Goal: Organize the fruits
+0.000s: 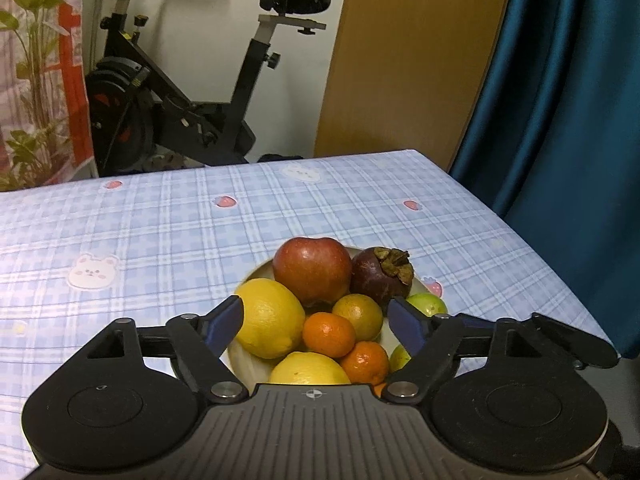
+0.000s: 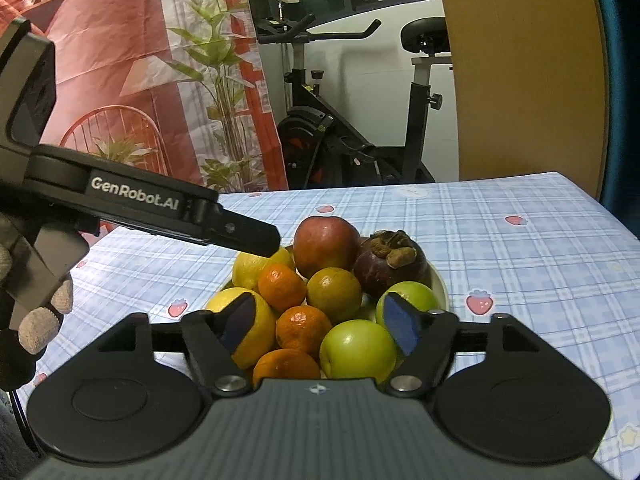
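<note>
Both tools released, nothing gripped: left tool (image 1: 316,322) and right tool (image 2: 318,320) hover just over the plate (image 2: 438,284). All fruit's piled on it, apple (image 2: 326,246) at the far side, so I read sorting as done.

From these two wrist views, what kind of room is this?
Most likely a room in a home, not a lab. A black exercise bike stands behind the table with the blue checked cartoon tablecloth, teal curtains hang at the right, and a pale plate of mixed fruit sits on the table.
</note>
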`<state>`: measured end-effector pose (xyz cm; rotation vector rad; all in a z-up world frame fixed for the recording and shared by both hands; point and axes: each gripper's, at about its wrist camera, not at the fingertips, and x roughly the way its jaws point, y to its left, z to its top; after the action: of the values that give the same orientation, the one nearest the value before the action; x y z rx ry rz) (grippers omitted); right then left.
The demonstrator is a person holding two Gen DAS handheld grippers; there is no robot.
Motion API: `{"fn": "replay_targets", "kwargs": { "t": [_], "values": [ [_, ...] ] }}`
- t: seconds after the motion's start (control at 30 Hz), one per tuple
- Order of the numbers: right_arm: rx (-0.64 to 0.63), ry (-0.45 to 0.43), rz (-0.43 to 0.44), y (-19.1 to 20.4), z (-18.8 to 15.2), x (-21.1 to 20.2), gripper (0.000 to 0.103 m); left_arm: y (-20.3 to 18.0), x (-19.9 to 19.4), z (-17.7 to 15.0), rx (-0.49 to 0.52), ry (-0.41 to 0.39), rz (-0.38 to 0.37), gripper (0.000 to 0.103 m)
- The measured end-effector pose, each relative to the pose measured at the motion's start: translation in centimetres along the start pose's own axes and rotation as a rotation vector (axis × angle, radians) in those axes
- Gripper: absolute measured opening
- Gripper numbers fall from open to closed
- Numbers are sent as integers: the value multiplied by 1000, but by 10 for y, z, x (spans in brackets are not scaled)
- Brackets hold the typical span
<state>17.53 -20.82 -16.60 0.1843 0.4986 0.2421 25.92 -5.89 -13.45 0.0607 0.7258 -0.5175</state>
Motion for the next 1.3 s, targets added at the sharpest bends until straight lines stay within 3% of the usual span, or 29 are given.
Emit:
{"fn": "replay_targets", "kwargs": {
  "t": [0.47, 0.73, 0.97, 1.3],
  "values": [
    [50, 1, -47, -5, 9, -21, 98, 14, -52, 0, -8, -74, 106, 90],
    [59, 36, -46, 3, 27, -31, 99, 21, -93, 1, -50, -121, 179, 92],
    [-13, -31, -38, 32, 56, -69, 102, 10, -144, 2, -32, -193, 313, 93],
    [-62, -49, -44, 59, 80, -105, 103, -1, -208, 3, -84, -291, 417, 96]
  ]
}}
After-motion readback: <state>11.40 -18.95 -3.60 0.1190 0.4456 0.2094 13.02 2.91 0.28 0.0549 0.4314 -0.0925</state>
